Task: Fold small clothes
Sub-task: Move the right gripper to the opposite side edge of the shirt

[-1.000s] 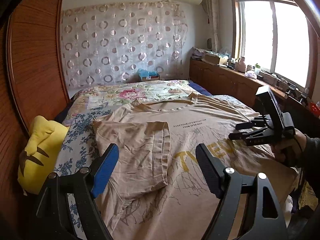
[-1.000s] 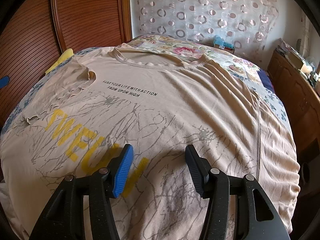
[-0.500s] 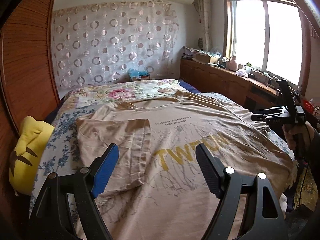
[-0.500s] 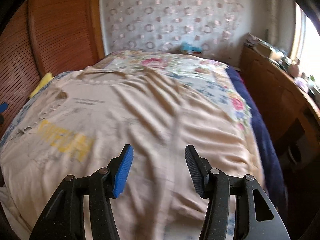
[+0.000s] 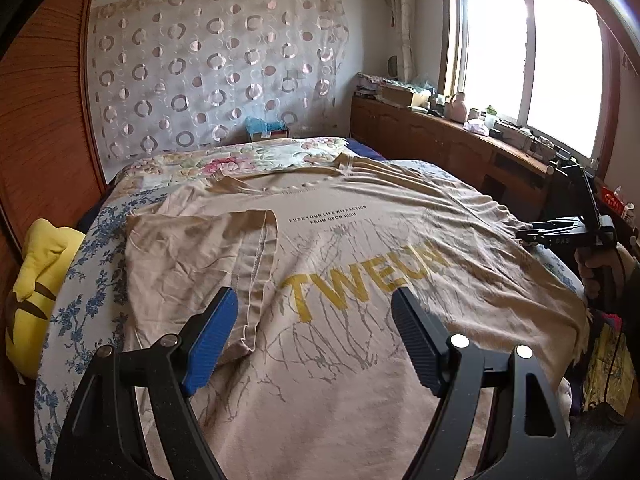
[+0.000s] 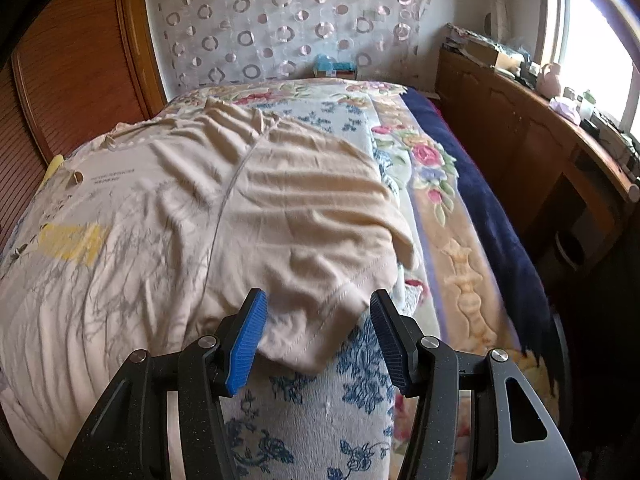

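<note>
A beige T-shirt with a yellow print lies face up across the bed, its left sleeve folded in over the front. My left gripper hovers open over the shirt's lower half, nothing between its fingers. The right sleeve lies spread flat near the bed's right side. My right gripper stands open at that sleeve's hem, and the hem's edge lies loose between the fingers without being pinched. In the left wrist view the right gripper shows at the shirt's right edge, held by a hand.
A floral bedspread and a dark blue blanket lie under the shirt. A yellow plush cushion sits at the bed's left edge. A wooden cabinet crowded with items runs under the window. Wooden panelling stands on the left.
The right gripper has swept to the right across the shirt, from over the print to the right sleeve's hem. The left gripper has drifted a little over the shirt. Both stay open.
</note>
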Available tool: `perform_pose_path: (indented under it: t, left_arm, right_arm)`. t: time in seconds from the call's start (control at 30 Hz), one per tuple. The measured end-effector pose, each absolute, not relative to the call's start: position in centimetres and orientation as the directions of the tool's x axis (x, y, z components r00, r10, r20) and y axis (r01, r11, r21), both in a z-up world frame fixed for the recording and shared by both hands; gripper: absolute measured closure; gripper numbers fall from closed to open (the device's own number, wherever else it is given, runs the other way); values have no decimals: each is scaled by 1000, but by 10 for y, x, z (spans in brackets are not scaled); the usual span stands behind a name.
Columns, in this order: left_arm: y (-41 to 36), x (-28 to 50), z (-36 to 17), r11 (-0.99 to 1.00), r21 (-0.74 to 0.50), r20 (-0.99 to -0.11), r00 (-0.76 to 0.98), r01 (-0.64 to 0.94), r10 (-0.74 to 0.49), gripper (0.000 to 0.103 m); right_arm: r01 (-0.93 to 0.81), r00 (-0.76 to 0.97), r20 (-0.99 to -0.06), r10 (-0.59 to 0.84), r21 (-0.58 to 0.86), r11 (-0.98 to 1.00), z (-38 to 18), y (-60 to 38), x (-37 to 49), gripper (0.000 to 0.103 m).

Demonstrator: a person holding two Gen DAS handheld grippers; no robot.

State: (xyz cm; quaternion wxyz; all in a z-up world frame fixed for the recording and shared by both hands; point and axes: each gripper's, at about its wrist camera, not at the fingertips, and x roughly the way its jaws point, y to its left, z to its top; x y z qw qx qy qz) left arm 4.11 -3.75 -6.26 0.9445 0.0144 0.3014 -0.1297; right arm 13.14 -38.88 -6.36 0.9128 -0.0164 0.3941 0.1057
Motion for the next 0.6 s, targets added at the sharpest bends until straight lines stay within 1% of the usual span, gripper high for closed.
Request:
perform_pose_path:
  t: [0.13, 0.2, 0.27, 0.3, 0.33, 0.37, 0.4, 0.5, 0.6]
  left_arm:
    - [-39, 40, -63, 966, -51, -576, 782, 254, -236, 23]
    - [-38, 39, -63, 966, -50, -576, 783, 253, -235, 23]
    - [-38, 40, -64, 966, -53, -577, 782, 253, -236, 23]
    - [-38, 40, -64, 966, -53, -577, 782, 253, -237, 23]
    - [-38, 40, -65, 966, -54, -578, 781, 252, -236, 23]
    - [-38, 39, -65, 966, -54, -579, 780, 252, -236, 23]
    - [-38, 40, -66, 966, -54, -580, 780, 251, -235, 23]
    - [-38, 40, -67, 967, -55, -582, 779, 249, -234, 23]
    - [-37, 40, -69, 968, -58, -585, 777, 245, -232, 23]
  right_arm:
    - [-200, 670, -722, 172, 48, 979, -61, -387, 138, 48]
    - [-208, 672, -719, 175, 42, 977, -61, -384, 139, 53]
    - [-219, 673, -717, 181, 42, 975, -60, -381, 140, 64]
    - [-223, 674, -716, 183, 38, 974, -60, -381, 140, 74]
    - [-231, 674, -715, 185, 34, 972, -59, -380, 140, 81]
    - [-236, 673, -716, 188, 33, 971, -60, -379, 141, 84]
    - [-239, 673, -715, 190, 33, 971, -60, -379, 142, 92]
    - [-243, 683, -698, 215, 61, 968, -55, -382, 143, 96]
    - [-246, 724, -648, 237, 78, 966, -38, -383, 141, 97]
